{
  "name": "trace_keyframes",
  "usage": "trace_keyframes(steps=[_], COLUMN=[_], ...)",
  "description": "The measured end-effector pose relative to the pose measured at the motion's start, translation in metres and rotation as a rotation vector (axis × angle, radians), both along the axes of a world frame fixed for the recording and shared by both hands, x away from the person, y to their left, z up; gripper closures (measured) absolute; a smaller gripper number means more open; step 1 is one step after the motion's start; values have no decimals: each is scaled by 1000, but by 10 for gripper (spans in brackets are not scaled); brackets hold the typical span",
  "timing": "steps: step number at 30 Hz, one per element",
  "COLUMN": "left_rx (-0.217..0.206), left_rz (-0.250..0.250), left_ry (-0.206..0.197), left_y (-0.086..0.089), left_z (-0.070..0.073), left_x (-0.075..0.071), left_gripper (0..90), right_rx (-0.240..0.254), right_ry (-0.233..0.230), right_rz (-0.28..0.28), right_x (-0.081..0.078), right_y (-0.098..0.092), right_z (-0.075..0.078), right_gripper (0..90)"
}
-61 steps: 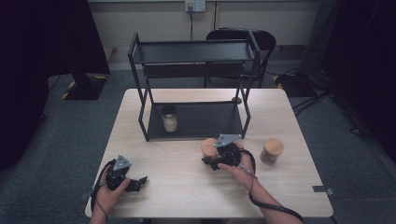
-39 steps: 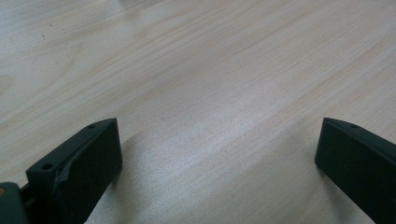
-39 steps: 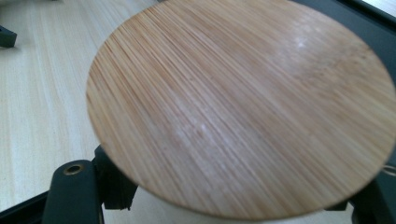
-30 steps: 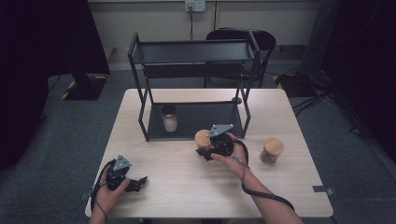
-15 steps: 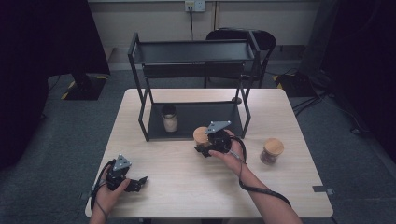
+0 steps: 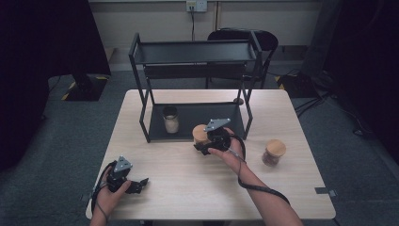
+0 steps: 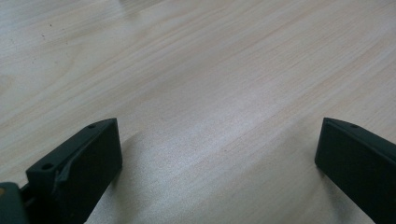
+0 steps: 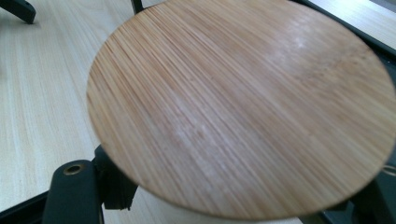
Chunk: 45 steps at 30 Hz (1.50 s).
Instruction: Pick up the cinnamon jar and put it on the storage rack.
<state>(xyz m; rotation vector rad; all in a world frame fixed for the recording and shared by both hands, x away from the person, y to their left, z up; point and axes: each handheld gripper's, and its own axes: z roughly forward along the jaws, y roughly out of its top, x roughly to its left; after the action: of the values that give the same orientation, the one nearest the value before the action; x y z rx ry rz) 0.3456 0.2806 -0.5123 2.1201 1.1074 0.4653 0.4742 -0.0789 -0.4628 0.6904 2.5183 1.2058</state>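
- At the near left corner of the pale wooden tabletop [image 6: 188, 188], the left tongs [image 6: 141, 182] rest low in the person's left hand [image 6: 109, 197]; the left gripper view shows the jaws spread wide with bare wood grain between them, holding nothing.
- Nearer the middle, the right tongs [image 6: 201, 147], carried by the right hand [image 6: 230, 153], are clamped round a glass jar with a round bamboo lid [image 6: 200, 133]; in the right gripper view that lid [image 8: 243, 107] sits directly above the black jaws, which press on the jar body below it.
- The held jar is at the front edge of the black metal two-tier shelf rack [image 6: 195, 52], just by its lower tray.
- To the right, well apart from the hand, a second bamboo-lidded glass jar with dark contents [image 6: 273, 152] stands upright on the tabletop.
- Farther in, on the rack's lower tray, an open lidless glass jar with pale contents [image 6: 170, 119] stands near the left front post.
- Beyond the tabletop, a black chair [image 6: 263, 42] stands behind the rack.
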Motion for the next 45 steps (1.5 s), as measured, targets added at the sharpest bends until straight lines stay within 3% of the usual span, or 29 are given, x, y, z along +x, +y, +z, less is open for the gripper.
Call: trace_keyframes(steps=[45], left_rx=[0], left_rz=[0], left_ry=[0], left_y=[0], left_z=[0], left_x=[0], left_gripper=[2], right_rx=[-9], right_ry=[-5], right_rz=[-50], right_x=[31], right_y=[10], right_z=[9], right_gripper=[248])
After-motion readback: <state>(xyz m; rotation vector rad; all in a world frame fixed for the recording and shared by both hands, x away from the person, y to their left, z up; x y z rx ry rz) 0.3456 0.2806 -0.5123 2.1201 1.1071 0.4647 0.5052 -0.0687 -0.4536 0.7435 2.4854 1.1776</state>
